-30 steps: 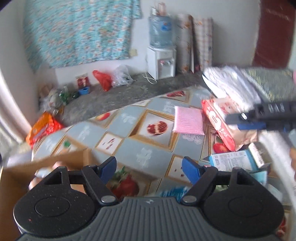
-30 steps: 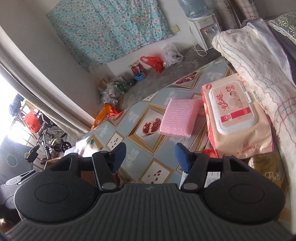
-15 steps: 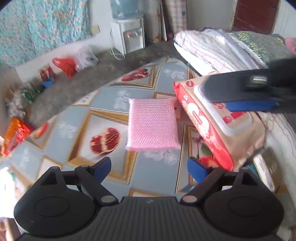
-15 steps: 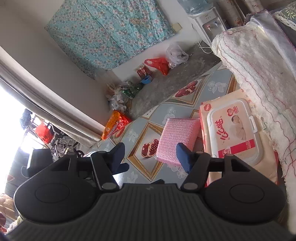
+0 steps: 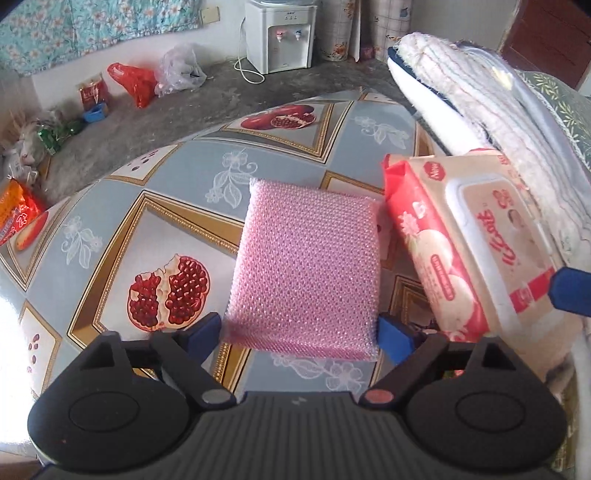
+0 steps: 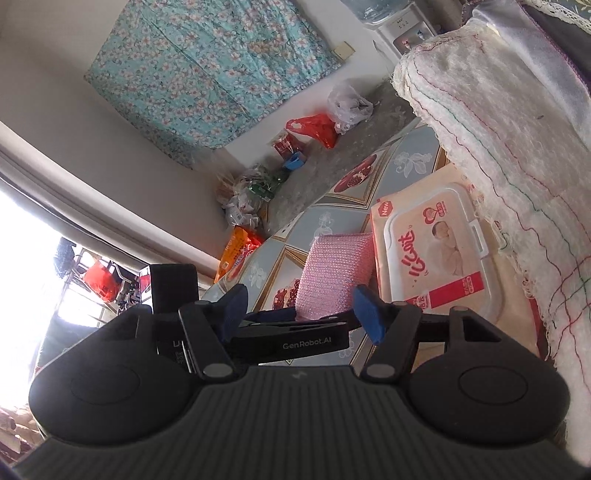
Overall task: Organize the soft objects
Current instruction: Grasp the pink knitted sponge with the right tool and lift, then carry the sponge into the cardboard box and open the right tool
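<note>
Left gripper [image 5: 299, 334]: jaws spread wide, one blue pad on each side of the near edge of the pink sponge [image 5: 306, 273]; whether the pads touch it I cannot tell.
Right gripper [image 6: 299, 308]: jaws apart, holding nothing — raised over the left one.
Sponge position: flat on the pomegranate-print tablecloth [image 5: 147, 229], just beside the wet-wipes pack [image 5: 476, 251] on its right.
Left wrist view only: the water dispenser [image 5: 279, 35] on the floor by the wall; one blue fingertip of the right gripper entering at the right edge, over the wipes pack.
Right wrist view only: the left gripper's black body seen from above, lying across the frame between the right gripper's pads; the bright doorway at left; the full lid of the wipes pack with its baby picture.
Both views: folded white blanket [image 6: 498, 122] behind the wipes pack.
Change since 0.5 s ago: left gripper has advanced — the sponge lay well ahead of its pads, now its near edge sits between them. Right gripper's jaw opening unchanged.
</note>
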Demonstrator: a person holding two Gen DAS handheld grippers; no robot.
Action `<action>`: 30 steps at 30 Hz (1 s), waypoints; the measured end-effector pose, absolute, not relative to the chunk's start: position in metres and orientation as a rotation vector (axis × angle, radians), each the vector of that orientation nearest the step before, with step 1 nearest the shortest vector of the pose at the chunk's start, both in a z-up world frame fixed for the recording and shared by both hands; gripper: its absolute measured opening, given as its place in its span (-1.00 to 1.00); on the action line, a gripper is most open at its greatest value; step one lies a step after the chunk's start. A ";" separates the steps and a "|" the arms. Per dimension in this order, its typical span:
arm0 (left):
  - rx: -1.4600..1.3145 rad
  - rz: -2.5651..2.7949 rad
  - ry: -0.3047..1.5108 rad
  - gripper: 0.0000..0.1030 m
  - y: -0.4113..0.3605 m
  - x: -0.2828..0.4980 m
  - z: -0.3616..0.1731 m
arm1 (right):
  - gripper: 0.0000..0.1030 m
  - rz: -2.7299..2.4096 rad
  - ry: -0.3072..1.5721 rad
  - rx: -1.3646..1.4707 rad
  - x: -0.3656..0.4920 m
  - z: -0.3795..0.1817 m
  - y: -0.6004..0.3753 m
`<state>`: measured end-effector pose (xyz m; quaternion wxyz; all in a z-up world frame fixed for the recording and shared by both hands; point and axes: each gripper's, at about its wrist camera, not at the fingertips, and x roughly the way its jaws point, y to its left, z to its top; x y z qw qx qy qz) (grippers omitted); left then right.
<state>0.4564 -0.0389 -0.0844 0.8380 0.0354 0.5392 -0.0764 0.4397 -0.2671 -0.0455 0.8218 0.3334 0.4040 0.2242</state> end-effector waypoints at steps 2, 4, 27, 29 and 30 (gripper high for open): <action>0.081 -0.155 1.118 0.65 -0.038 0.452 -0.084 | 0.23 0.478 0.872 0.716 0.441 -0.050 -0.265; 0.099 -0.154 1.112 0.62 -0.039 0.447 -0.083 | 0.23 0.478 0.885 0.714 0.441 -0.054 -0.261; 0.020 -0.327 0.930 0.60 -0.001 0.291 0.056 | -0.19 0.588 0.835 0.796 0.373 -0.011 -0.225; 0.015 -0.327 0.899 0.60 0.007 0.272 0.072 | -0.23 0.623 0.805 0.772 0.358 0.010 -0.218; 0.009 -0.326 0.884 0.60 0.012 0.263 0.080 | -0.23 0.641 0.791 0.758 0.349 0.020 -0.213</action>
